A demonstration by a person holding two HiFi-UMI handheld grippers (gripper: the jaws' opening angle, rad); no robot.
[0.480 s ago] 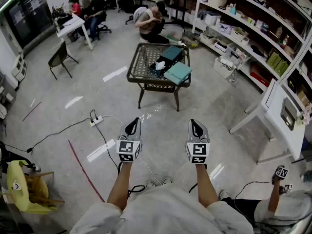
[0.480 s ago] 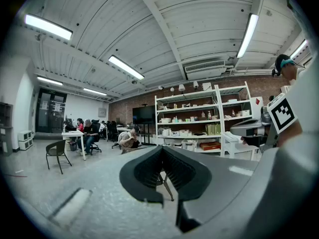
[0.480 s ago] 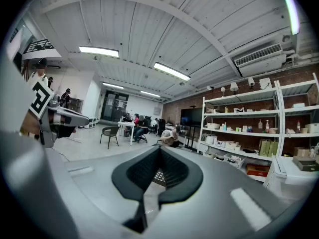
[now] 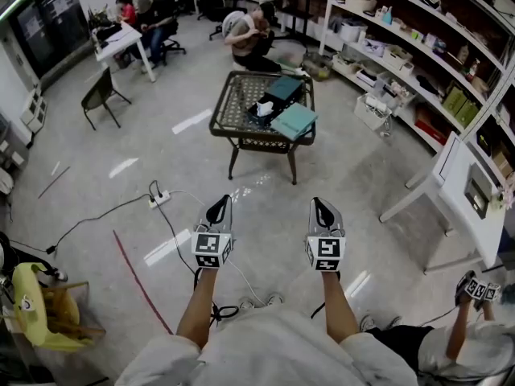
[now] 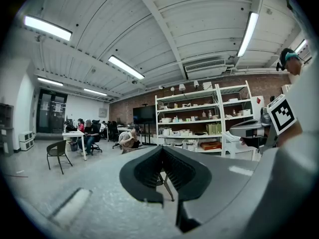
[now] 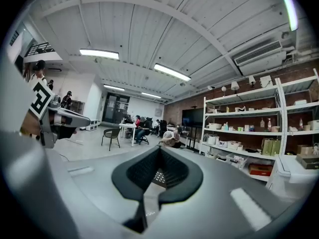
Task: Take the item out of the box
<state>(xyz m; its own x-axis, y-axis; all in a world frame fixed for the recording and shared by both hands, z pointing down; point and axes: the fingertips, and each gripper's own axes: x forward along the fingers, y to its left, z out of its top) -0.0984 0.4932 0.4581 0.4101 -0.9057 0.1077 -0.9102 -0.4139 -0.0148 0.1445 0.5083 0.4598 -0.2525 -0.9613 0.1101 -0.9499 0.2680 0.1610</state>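
A dark wicker table (image 4: pixel 232 103) stands a few steps ahead on the floor. On it sit an open dark teal box (image 4: pixel 282 88), a lighter teal lid (image 4: pixel 294 120) and a small white item (image 4: pixel 264 108) beside them. My left gripper (image 4: pixel 218 209) and right gripper (image 4: pixel 323 211) are held side by side over bare floor, well short of the table. Both are shut and hold nothing. In the left gripper view, the left gripper (image 5: pixel 162 148) points towards the table legs. The right gripper (image 6: pixel 159 149) faces the table top, which shows through the gap below its tips.
A power strip (image 4: pixel 158 199) with cables lies on the floor ahead of my left gripper, and a red tape line (image 4: pixel 137 276) runs beside it. A white table (image 4: pixel 467 191) and shelves (image 4: pixel 418 47) line the right. A person (image 4: pixel 245 34) crouches behind the table. Another person's gripper (image 4: pixel 475 288) is at lower right.
My two grippers have hardly moved. The other person's grippers at the lower right have shifted a little to the right and down.
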